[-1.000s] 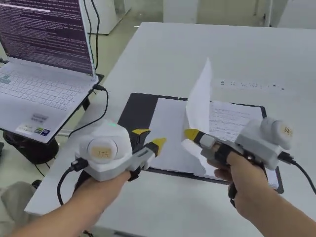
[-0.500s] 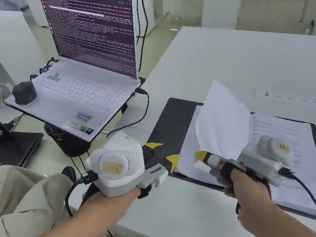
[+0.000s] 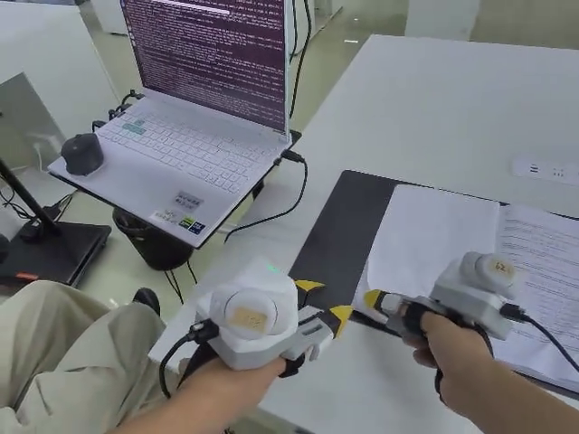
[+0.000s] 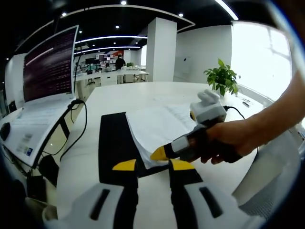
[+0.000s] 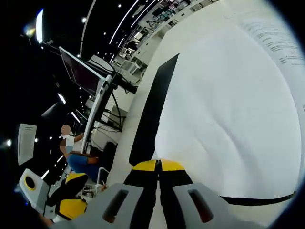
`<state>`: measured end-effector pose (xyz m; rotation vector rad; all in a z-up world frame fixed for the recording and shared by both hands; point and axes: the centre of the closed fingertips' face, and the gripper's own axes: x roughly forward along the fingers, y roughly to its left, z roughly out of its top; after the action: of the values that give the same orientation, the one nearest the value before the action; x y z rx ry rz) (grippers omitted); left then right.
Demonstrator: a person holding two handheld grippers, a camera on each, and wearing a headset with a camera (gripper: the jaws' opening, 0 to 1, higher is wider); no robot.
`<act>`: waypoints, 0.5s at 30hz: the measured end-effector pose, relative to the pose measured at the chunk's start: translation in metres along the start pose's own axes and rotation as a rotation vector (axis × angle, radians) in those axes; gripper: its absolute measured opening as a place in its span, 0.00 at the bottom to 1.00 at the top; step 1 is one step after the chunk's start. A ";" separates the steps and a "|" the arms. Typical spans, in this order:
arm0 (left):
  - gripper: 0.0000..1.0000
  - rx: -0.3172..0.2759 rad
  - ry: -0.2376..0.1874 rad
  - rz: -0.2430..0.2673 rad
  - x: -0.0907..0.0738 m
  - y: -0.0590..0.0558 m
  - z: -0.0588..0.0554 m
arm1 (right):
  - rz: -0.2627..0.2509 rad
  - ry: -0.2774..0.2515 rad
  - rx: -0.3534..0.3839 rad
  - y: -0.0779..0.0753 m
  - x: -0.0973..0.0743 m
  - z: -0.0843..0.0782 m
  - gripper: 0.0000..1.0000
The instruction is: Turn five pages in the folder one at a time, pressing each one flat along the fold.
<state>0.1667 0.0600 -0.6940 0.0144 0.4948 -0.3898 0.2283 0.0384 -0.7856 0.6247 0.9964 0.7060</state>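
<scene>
Laptop [image 3: 199, 136] sat upper left. My left hand-held gripper [image 3: 326, 300], lower middle, had its jaws apart, holding nothing. Right of it the folder [image 3: 339, 231] lay open on the bench [image 3: 434, 99], with my right hand-held gripper [image 3: 371, 297] pinching the page [image 3: 434, 244] at its lower corner.

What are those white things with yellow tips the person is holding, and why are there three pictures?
They are grippers, tools with two fingers, one in each hand. One picture comes from a camera on the person's head; the round ones come from cameras on the grippers. On the white table lies an open black folder; a laptop sits beside the table. The left gripper is open and holds nothing. The right gripper pinches the corner of a white page.
</scene>
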 end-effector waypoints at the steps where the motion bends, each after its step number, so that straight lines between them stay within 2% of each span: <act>1: 0.24 0.002 0.003 -0.001 0.002 0.000 -0.001 | 0.020 0.002 0.009 0.002 0.000 -0.001 0.00; 3: 0.24 0.011 0.018 -0.002 0.006 -0.001 -0.005 | 0.026 0.001 0.006 -0.001 -0.002 0.000 0.00; 4: 0.24 0.015 0.024 -0.003 0.009 0.000 -0.006 | 0.069 -0.009 -0.036 0.004 -0.002 0.001 0.00; 6: 0.24 0.015 0.029 -0.007 0.014 -0.001 -0.008 | 0.100 0.005 -0.014 0.008 -0.008 -0.001 0.08; 8: 0.24 0.027 0.044 -0.015 0.022 -0.004 -0.011 | 0.171 -0.033 0.035 0.019 -0.015 0.007 0.15; 9: 0.24 0.030 0.046 -0.019 0.026 -0.005 -0.011 | 0.202 -0.063 0.034 0.021 -0.023 0.014 0.15; 10: 0.24 0.036 0.046 -0.027 0.030 -0.008 -0.011 | 0.211 -0.077 0.041 0.021 -0.028 0.018 0.13; 12: 0.23 0.069 0.054 -0.055 0.044 -0.017 -0.011 | 0.199 -0.082 0.049 0.012 -0.037 0.026 0.09; 14: 0.23 0.092 0.064 -0.064 0.058 -0.022 -0.012 | 0.187 -0.101 0.040 0.004 -0.049 0.035 0.06; 15: 0.24 0.089 0.069 -0.067 0.064 -0.023 -0.013 | 0.171 -0.117 0.044 -0.004 -0.057 0.042 0.06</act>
<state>0.2041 0.0171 -0.7331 0.0974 0.5471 -0.4781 0.2464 -0.0142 -0.7420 0.7876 0.8594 0.7899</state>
